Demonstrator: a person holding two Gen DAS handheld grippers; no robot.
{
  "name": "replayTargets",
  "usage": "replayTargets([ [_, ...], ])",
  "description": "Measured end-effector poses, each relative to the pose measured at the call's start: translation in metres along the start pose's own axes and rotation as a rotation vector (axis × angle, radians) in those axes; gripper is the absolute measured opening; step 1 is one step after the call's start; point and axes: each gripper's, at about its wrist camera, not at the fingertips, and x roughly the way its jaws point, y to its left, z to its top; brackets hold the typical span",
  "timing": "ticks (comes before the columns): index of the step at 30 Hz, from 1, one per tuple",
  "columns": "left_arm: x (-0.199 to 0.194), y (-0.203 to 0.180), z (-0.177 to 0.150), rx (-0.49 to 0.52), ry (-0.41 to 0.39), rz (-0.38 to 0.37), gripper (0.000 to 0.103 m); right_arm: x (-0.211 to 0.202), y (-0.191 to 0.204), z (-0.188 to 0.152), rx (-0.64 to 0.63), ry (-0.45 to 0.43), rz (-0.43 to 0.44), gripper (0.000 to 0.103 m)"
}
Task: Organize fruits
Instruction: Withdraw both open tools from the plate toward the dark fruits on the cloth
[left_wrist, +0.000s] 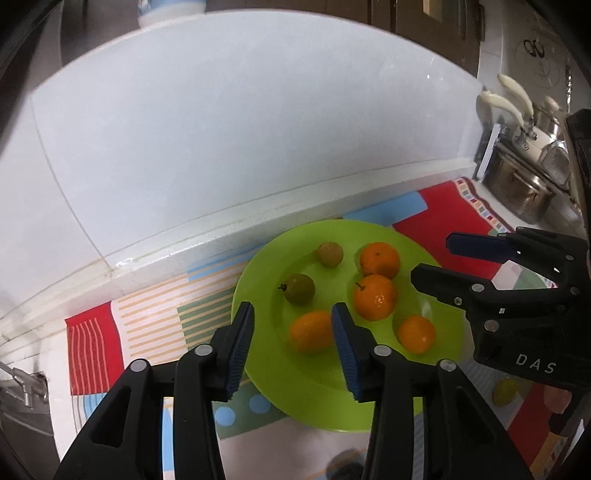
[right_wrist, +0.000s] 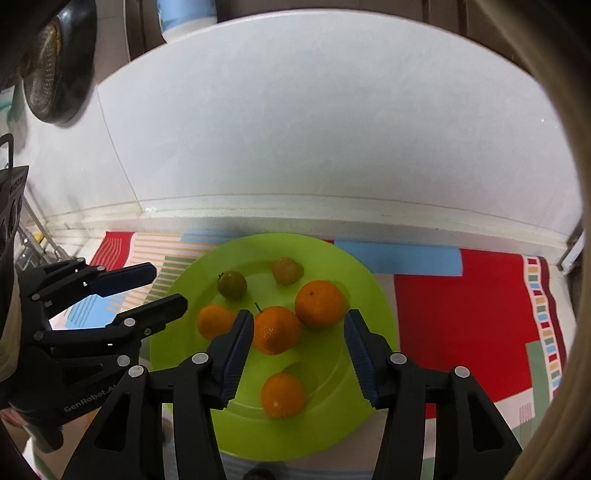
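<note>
A lime green plate (left_wrist: 258, 280) (right_wrist: 369, 302) lies on a colourful mat and holds several fruits. Several oranges (left_wrist: 373, 297) (right_wrist: 276, 328) lie on it, with a dark green fruit (left_wrist: 298, 288) (right_wrist: 232, 284) and a brownish fruit (left_wrist: 329, 254) (right_wrist: 286, 270) at the back. My left gripper (left_wrist: 293, 314) (right_wrist: 168, 286) is open above the plate's left part, over an orange (left_wrist: 309, 331) (right_wrist: 214, 321). My right gripper (right_wrist: 298, 323) (left_wrist: 430, 260) is open above the plate's front, over another orange (right_wrist: 282, 394) (left_wrist: 416, 333). Neither holds anything.
The mat (left_wrist: 92, 343) (right_wrist: 461, 314) lies on a white counter against a white tiled wall (left_wrist: 221, 129). Steel pots (left_wrist: 524, 184) with cream handles stand at the right. A small yellow fruit (left_wrist: 504, 392) lies on the mat beyond the plate's right side. A dark pan (right_wrist: 55, 62) hangs at the upper left.
</note>
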Motion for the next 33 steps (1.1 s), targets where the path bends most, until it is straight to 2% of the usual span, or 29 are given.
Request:
replayTargets([
  [9, -0.041, -0.007, 0.002, -0.012, -0.066, -0.001, 0.048, -0.042, 0.008, -0.004, -0.003, -0.07, 0.003, 0.052],
  [16, -0.078, -0.012, -0.005, -0.021, -0.12, 0.041, 0.06, -0.075, 0.011, -0.012, 0.012, -0.117, -0.01, 0.053],
  [19, -0.097, -0.014, -0.011, -0.02, -0.147, 0.046, 0.063, -0.086, 0.013, -0.016, 0.015, -0.14, -0.027, 0.063],
  [29, -0.146, -0.021, -0.033, -0.02, -0.227, 0.097, 0.078, -0.134, 0.026, -0.035, 0.028, -0.2, -0.046, 0.063],
  [31, -0.153, -0.023, -0.039, -0.02, -0.241, 0.115, 0.086, -0.14, 0.028, -0.04, 0.034, -0.206, -0.045, 0.063],
  [33, -0.159, -0.024, -0.045, -0.022, -0.254, 0.125, 0.09, -0.145, 0.03, -0.044, 0.035, -0.215, -0.047, 0.066],
])
